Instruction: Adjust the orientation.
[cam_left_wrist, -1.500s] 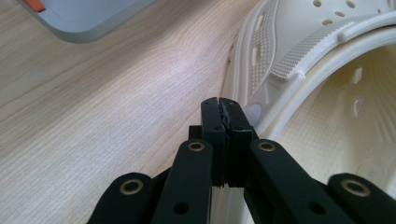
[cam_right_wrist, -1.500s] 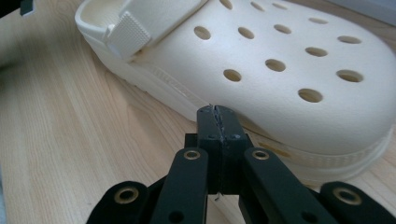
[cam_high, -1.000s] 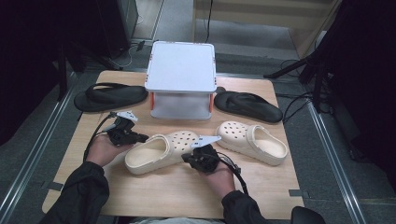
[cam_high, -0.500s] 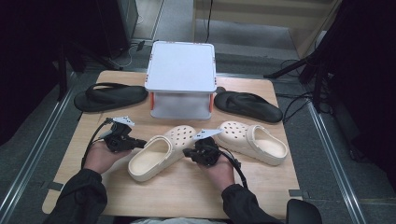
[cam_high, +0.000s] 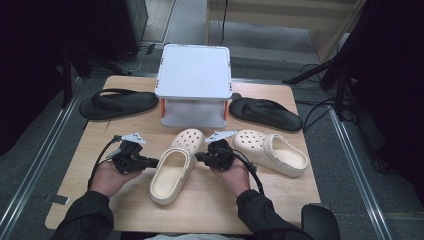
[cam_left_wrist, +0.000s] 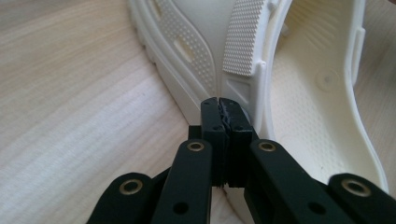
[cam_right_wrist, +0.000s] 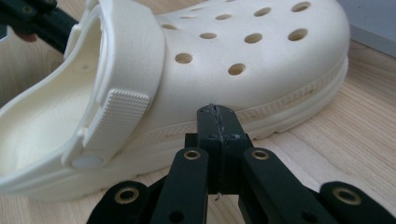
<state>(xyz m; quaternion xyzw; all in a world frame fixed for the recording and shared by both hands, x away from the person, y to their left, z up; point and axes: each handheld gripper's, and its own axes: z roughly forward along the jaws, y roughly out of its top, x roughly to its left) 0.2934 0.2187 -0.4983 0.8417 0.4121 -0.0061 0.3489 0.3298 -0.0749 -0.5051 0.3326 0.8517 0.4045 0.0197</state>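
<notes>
Cream-coloured foam, a clog (cam_high: 172, 169) lies on the pale wood surface (cam_high: 90, 150) between the two grippers, its toe toward the white box (cam_high: 194, 85) and its open heel toward the person. Off to the far left of both grippers, near the surface's back edge, rests a black flip-flop (cam_high: 118, 103).

At the clog's left side the left gripper (cam_high: 153, 162) points in at it. In the left gripper view its fingers (cam_left_wrist: 219, 122) are pressed together with nothing between them, their tips right at the clog's side wall — just below the ridged heel strap (cam_left_wrist: 243, 39); whether they touch it I cannot tell.

At the clog's right side the right gripper (cam_high: 199, 157) faces in from the opposite way. In the right gripper view its fingers (cam_right_wrist: 219, 123) are also pressed flat together, empty, tips up against the clog's ribbed sole edge under the perforated upper; contact cannot be made out for certain.

Just right of the right gripper lies a second cream clog (cam_high: 272, 151), and behind it, beside the box, a second black flip-flop (cam_high: 265, 113).
</notes>
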